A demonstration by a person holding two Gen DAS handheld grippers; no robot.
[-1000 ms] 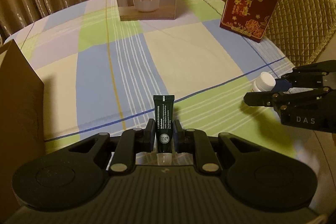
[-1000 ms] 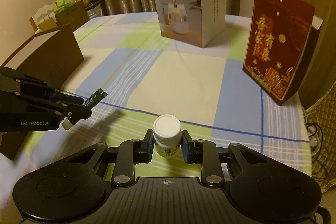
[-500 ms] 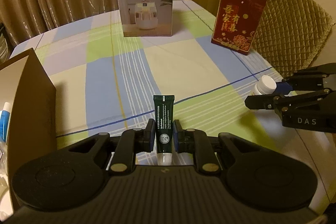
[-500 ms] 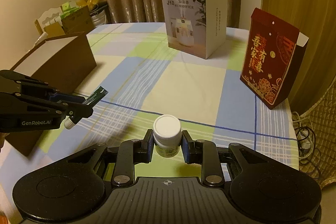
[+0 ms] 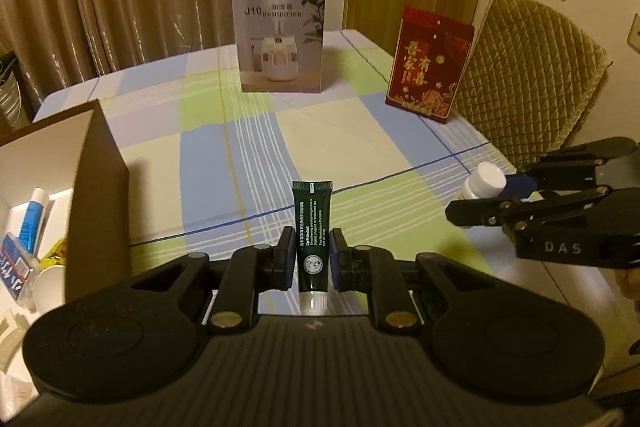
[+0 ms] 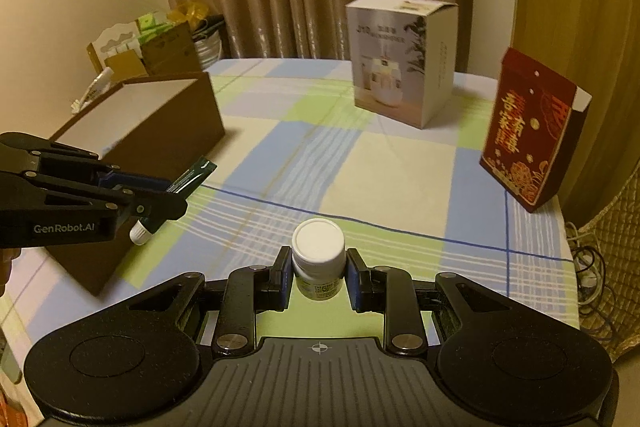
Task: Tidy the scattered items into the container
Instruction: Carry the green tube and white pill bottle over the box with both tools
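Observation:
My left gripper [image 5: 311, 254] is shut on a dark green tube [image 5: 311, 227] with a white cap, held above the checked tablecloth. In the right wrist view that same left gripper [image 6: 170, 193] shows at the left with the tube [image 6: 192, 175] sticking out. My right gripper [image 6: 318, 269] is shut on a small white bottle [image 6: 318, 255] with a white lid; the left wrist view shows that right gripper [image 5: 486, 193] and bottle [image 5: 483, 181] at the right. The brown container box [image 5: 100, 187] stands at the left, open-topped, with several items inside. It also appears in the right wrist view [image 6: 160, 131].
A white humidifier box [image 5: 280, 31] stands at the back middle of the table and a red printed box [image 5: 428, 63] at the back right. A quilted chair [image 5: 536, 79] stands beyond the right table edge. Curtains hang behind.
Both grippers have risen and pulled back with their items. More of the table and the container's inside have come into view.

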